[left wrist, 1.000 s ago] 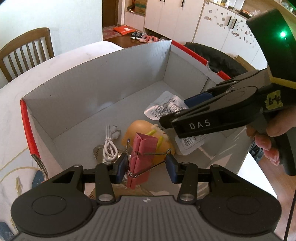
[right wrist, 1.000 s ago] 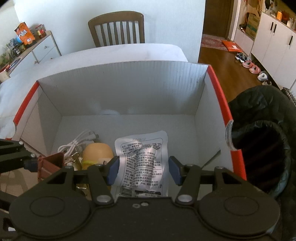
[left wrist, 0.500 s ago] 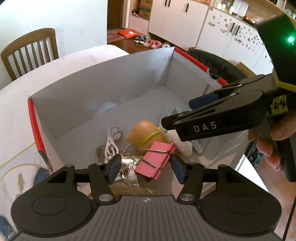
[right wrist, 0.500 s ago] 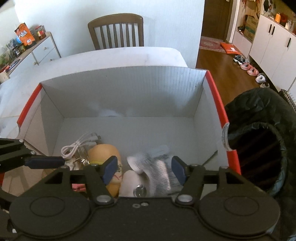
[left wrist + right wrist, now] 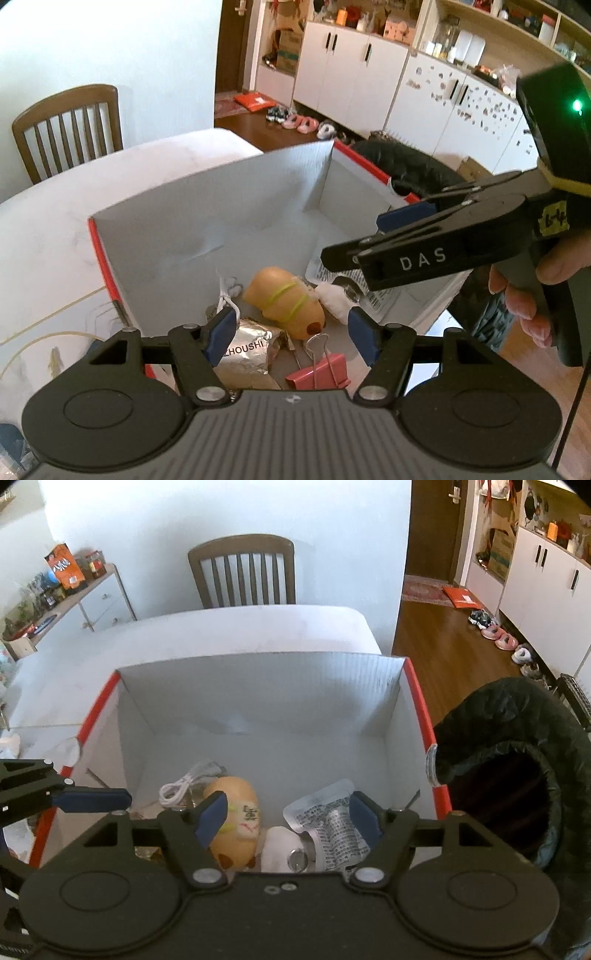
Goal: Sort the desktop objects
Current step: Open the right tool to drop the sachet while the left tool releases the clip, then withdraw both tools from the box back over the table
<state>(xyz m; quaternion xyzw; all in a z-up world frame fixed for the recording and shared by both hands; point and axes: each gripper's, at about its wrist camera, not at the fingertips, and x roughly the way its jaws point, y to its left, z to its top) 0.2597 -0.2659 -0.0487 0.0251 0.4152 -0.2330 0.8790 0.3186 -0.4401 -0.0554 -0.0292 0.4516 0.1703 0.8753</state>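
Observation:
A white cardboard box (image 5: 207,218) with red rims (image 5: 417,705) holds the sorted things. On its floor lie a pink binder clip (image 5: 321,373), a yellow-tan toy (image 5: 284,299) (image 5: 236,823), a silver foil packet (image 5: 251,350), a white cable (image 5: 184,784) and a printed plastic pouch (image 5: 332,823). My left gripper (image 5: 291,334) hovers above the clip, its jaws opening with nothing between them. My right gripper (image 5: 288,814) hangs above the pouch, jaws opening and empty too. In the left wrist view the right gripper (image 5: 388,240) reaches over the box from the right.
The box stands on a white table (image 5: 221,635). A wooden chair (image 5: 242,570) sits at the table's far side. A dark jacket (image 5: 517,757) lies right beside the box. White cabinets (image 5: 351,70) and shoes (image 5: 498,640) are further off.
The left gripper let go of the pink binder clip, which now lies in the box. The right gripper released the printed pouch. Both grippers opened wider and rose.

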